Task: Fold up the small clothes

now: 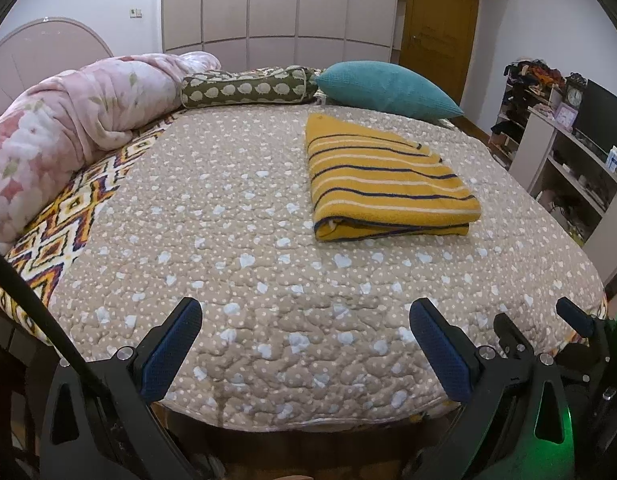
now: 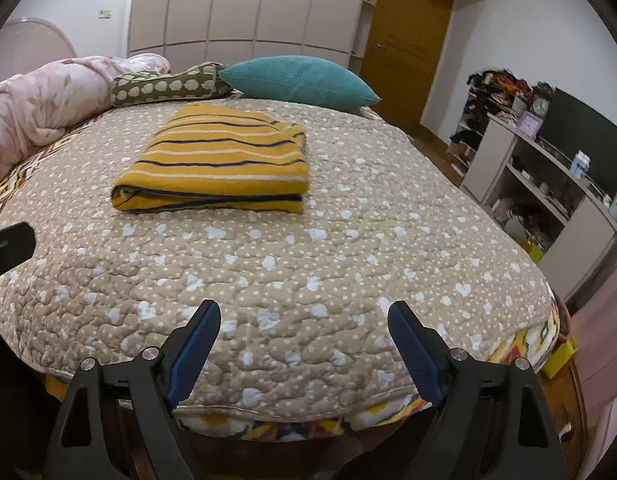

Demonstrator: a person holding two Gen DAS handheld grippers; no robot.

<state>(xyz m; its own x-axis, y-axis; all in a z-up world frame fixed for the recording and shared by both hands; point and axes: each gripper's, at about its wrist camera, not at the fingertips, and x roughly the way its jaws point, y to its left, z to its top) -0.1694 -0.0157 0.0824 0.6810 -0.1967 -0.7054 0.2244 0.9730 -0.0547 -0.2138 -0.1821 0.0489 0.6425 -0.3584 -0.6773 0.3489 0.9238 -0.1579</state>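
Jaws: left gripper (image 1: 304,312) and right gripper (image 2: 304,316) both spread wide, holding nothing, poised over near edge of bed. Yellow striped garment (image 1: 384,180) folded flat on beige dotted quilt (image 1: 236,248), well apart from grippers. Behind it: teal cushion (image 1: 384,88), olive patterned bolster (image 1: 248,88), pink floral blanket (image 1: 68,120) w/ headboard side at left.

Folded garment (image 1: 388,178) lying on the quilt (image 1: 236,248), right of centre in the left wrist view, left of centre (image 2: 216,164) in the right. Behind it, a cushion (image 1: 388,88); to the upper left, a bolster (image 1: 248,88) and a bunched blanket (image 1: 68,120). Shelving (image 2: 548,184) at right edge.
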